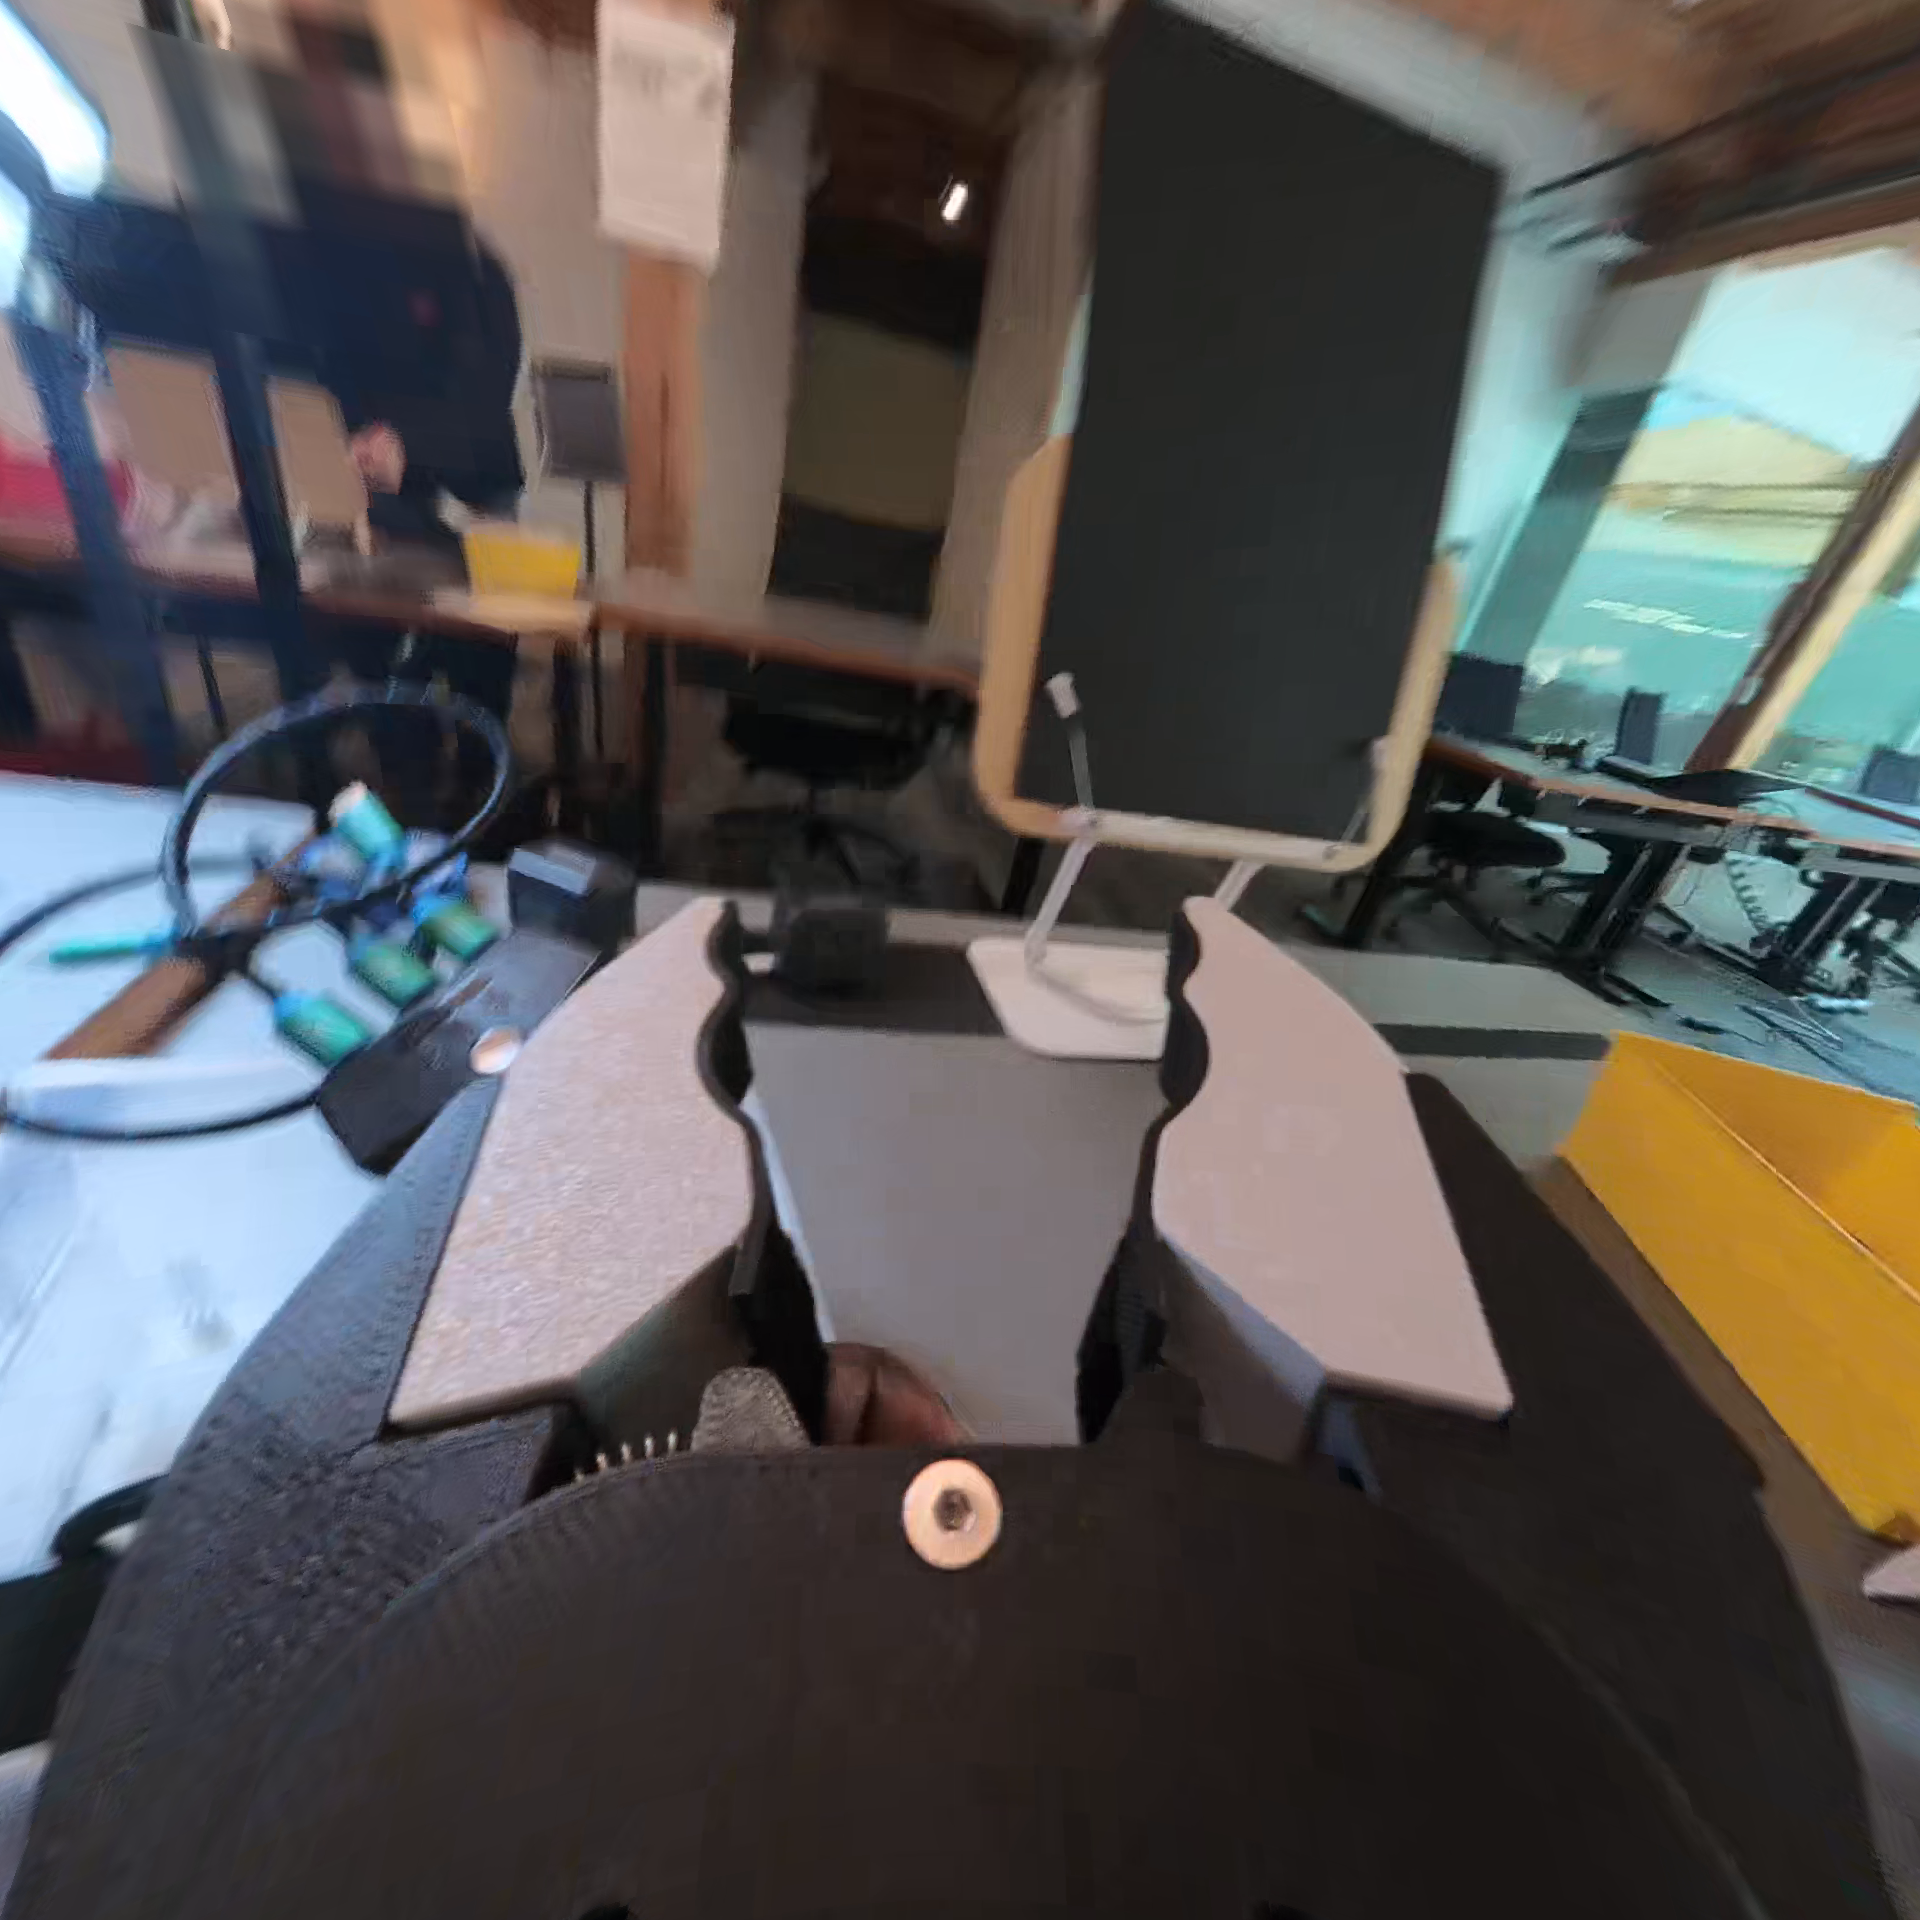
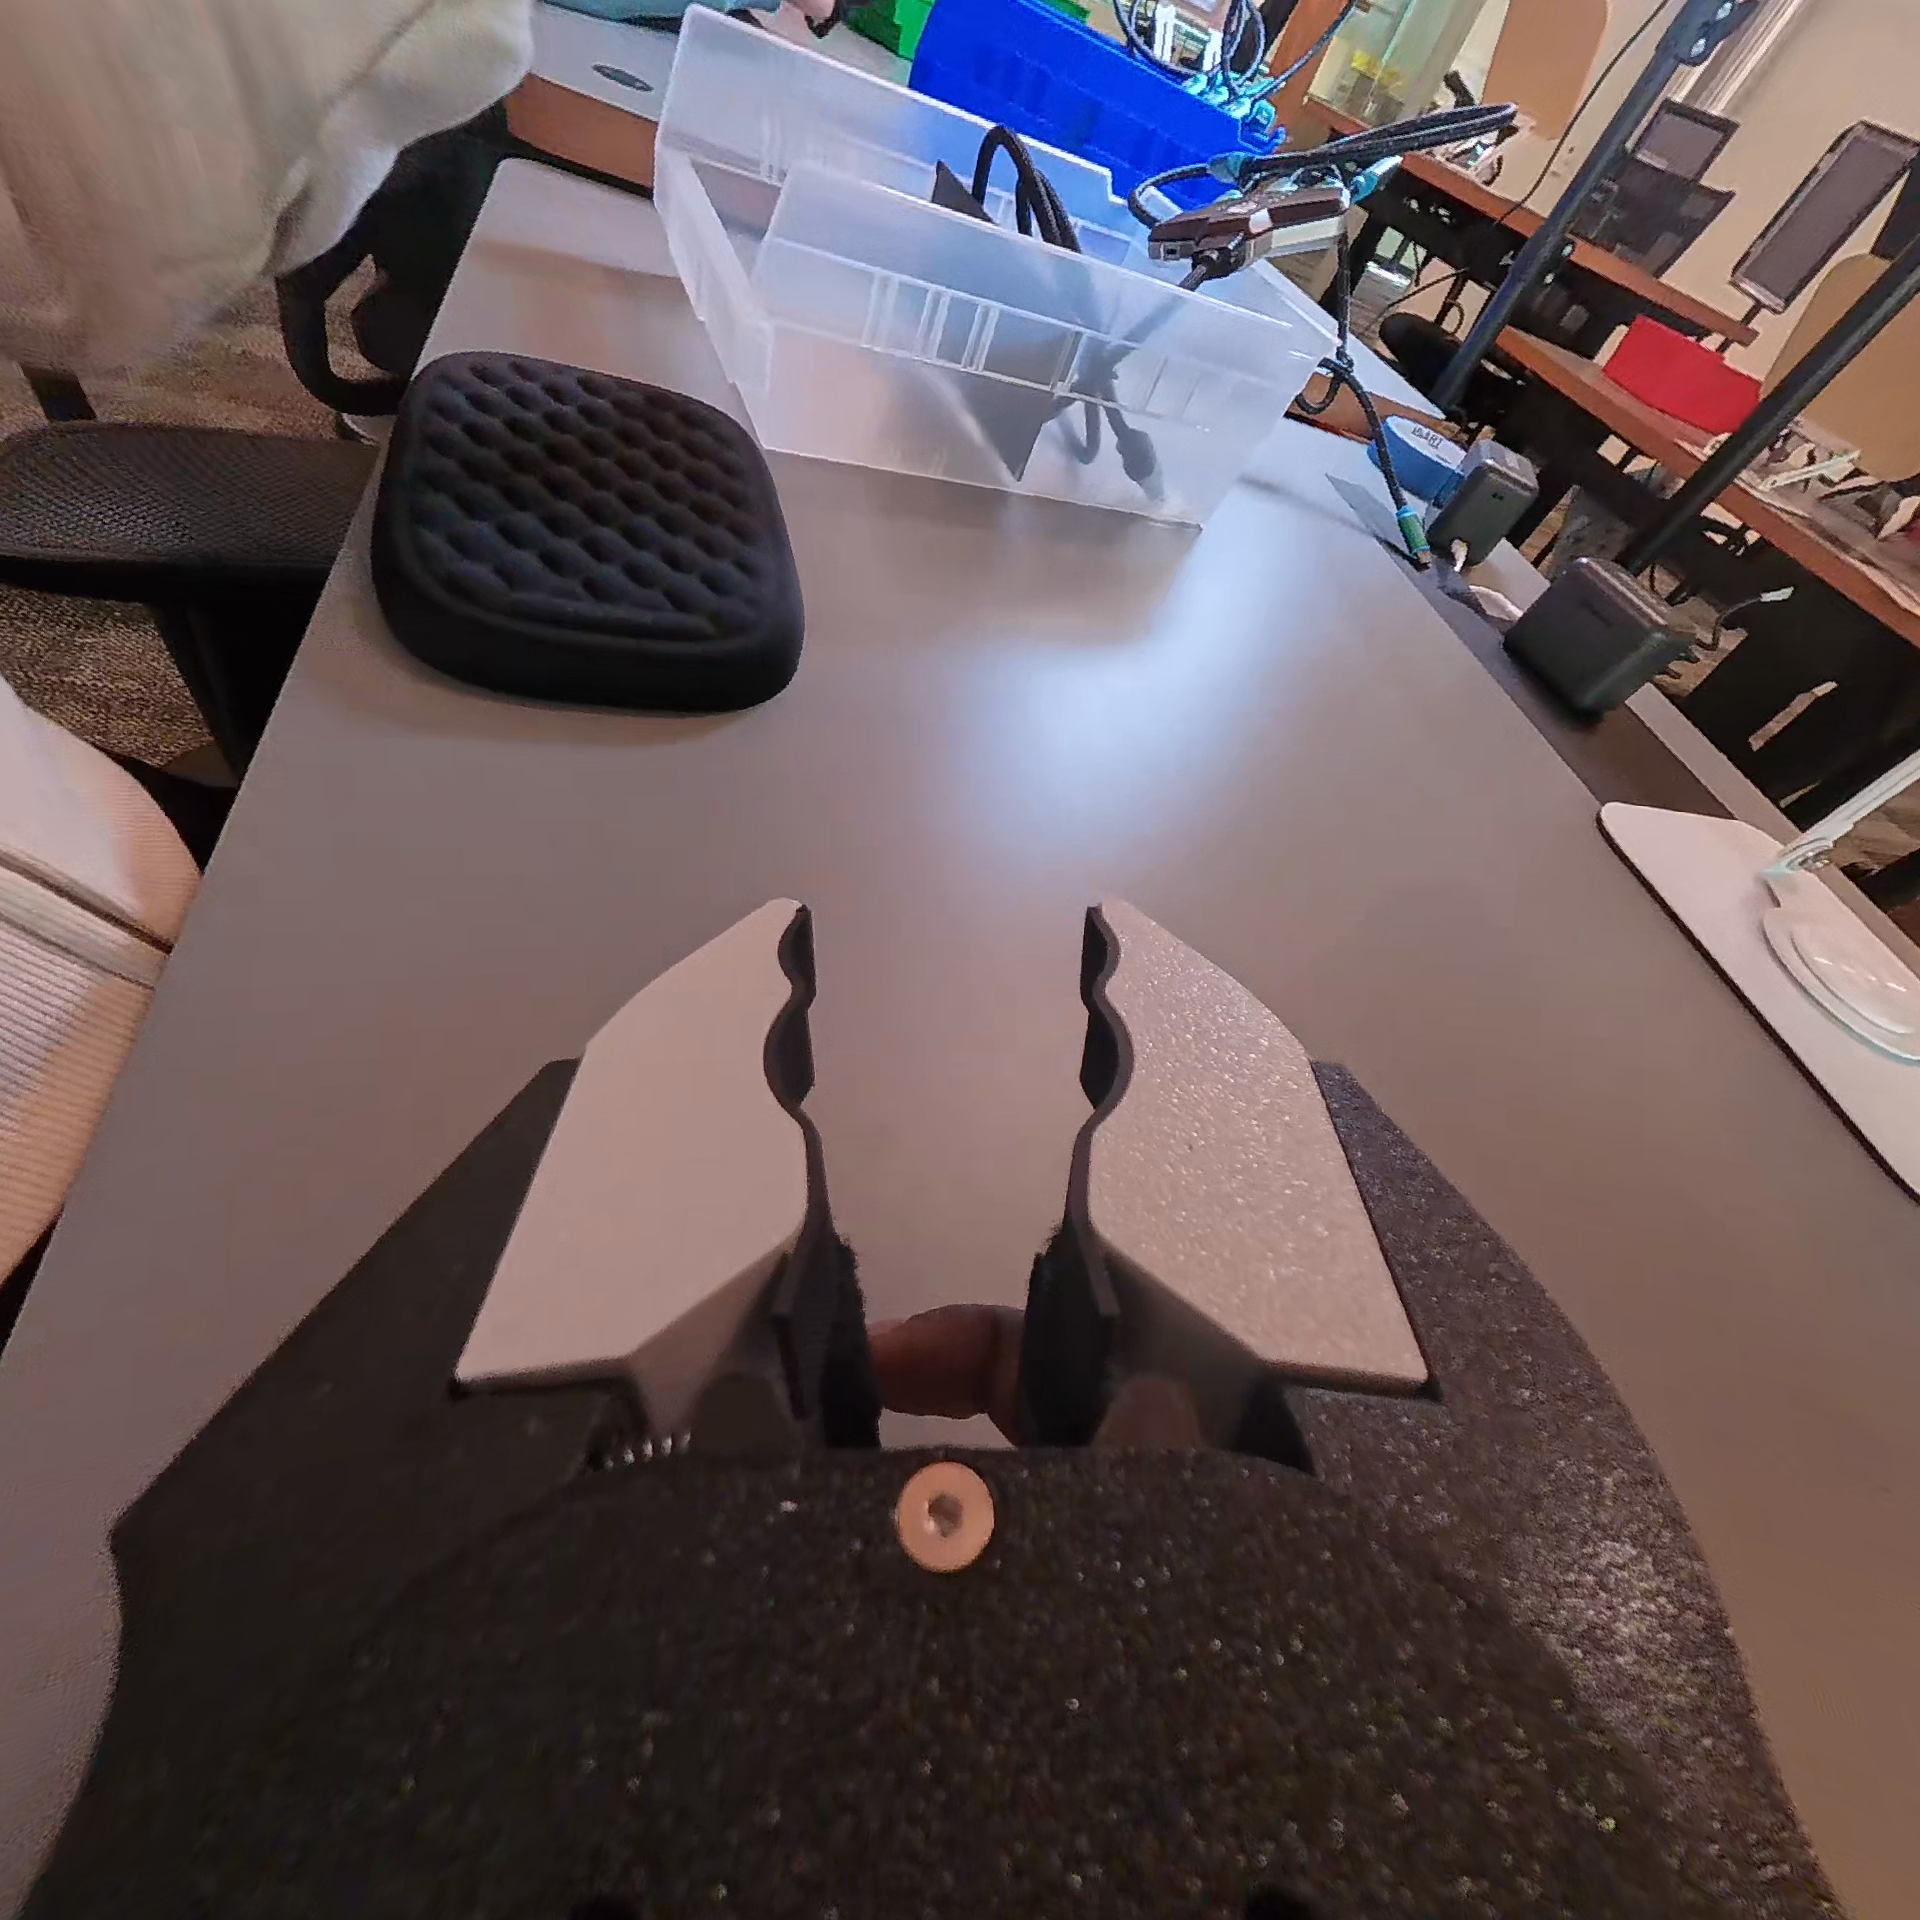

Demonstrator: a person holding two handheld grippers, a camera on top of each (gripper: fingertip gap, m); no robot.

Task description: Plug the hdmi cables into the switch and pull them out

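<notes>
Both the left gripper [image 1: 956, 997] and right gripper [image 2: 945, 997] gape empty, while the springy hdmi cables [image 1: 343, 831], best pinched by their rigid teal plugs, lie coiled at the table's [image 1: 156, 1247] far-left edge.

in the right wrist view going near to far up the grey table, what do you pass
right gripper, open and empty → black padded cushion → clear plastic bin holding black cables → blue bin at the far end
</notes>
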